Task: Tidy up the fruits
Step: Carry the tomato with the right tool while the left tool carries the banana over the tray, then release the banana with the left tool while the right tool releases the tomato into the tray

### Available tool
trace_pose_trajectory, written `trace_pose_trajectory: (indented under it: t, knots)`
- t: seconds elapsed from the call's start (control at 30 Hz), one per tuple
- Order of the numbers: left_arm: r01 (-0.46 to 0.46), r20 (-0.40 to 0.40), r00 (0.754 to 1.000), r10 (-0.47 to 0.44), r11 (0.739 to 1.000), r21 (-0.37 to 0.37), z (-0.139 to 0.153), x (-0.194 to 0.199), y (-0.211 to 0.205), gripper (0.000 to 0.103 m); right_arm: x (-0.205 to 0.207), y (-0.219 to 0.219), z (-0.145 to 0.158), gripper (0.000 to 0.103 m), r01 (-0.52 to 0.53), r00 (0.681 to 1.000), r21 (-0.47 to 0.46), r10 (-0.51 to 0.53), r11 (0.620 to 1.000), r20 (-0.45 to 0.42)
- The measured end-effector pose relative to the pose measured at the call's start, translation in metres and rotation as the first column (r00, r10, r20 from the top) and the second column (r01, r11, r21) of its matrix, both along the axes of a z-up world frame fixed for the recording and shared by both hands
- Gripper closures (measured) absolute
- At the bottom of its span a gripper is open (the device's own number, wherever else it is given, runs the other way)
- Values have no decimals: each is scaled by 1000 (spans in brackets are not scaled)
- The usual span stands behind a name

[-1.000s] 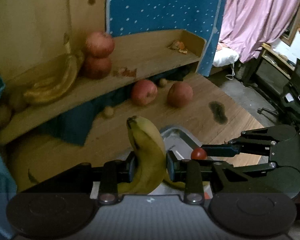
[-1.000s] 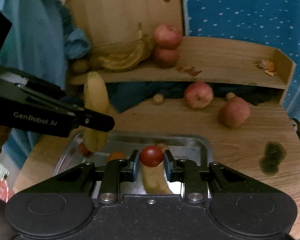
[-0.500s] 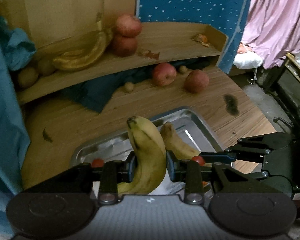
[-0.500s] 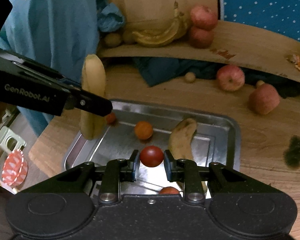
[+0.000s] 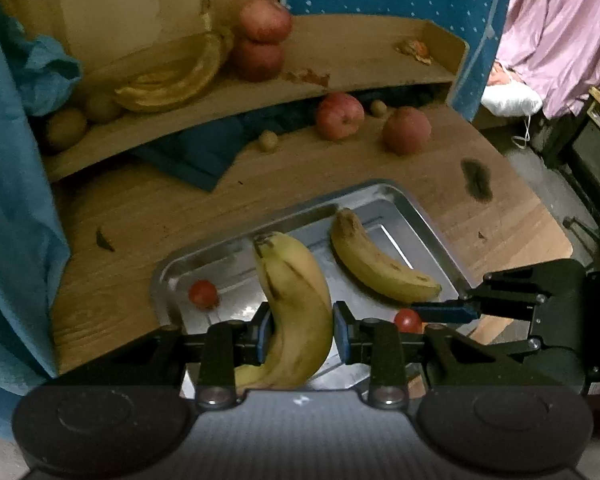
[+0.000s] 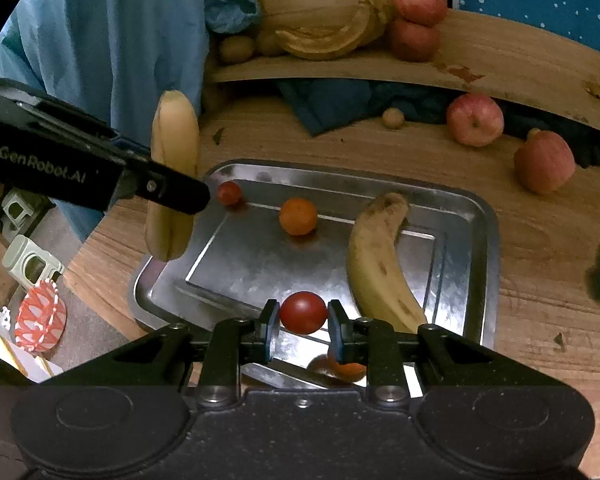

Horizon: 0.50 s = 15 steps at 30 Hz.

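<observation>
My left gripper (image 5: 299, 330) has its jaws clamped on a banana (image 5: 296, 308), held upright above the tray (image 6: 485, 216); its lower end is cut off behind my housing. My right gripper (image 6: 303, 318) pinches a tomato (image 6: 302, 312) over the tray's near edge. 1 orange fruit (image 6: 346, 368) sits half hidden beneath those jaws. A second banana (image 6: 378, 264) lies in the tray on the tabletop (image 6: 540, 240).

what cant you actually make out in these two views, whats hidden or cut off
- Orange fruit, right wrist view: mostly hidden behind the right gripper, which holds a tomato.
- Held banana, left wrist view: its lower end is hidden behind the left gripper.
- Tray, left wrist view: near edge covered by both grippers.
- Scraps on the shelf: too small to identify.
</observation>
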State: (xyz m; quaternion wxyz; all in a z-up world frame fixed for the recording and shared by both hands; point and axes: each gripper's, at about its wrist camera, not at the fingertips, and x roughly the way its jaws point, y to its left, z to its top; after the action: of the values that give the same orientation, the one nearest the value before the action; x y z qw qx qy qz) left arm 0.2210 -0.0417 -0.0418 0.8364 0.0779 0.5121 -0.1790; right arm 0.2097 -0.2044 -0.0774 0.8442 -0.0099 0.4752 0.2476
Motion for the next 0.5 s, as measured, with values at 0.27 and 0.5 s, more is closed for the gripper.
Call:
trace_pose_trajectory:
  t: [0.27, 0.5]
  knots:
    - [38, -38, 999, -37, 999, 21, -19, 6, -17, 68, -2, -8, -1, 76, 13, 1000, 0, -13, 1000, 0]
    - [50, -72, 996, -47, 998, 33, -33, 13, -22, 68, -1, -8, -2, 75, 12, 1000, -2, -12, 1000, 2]
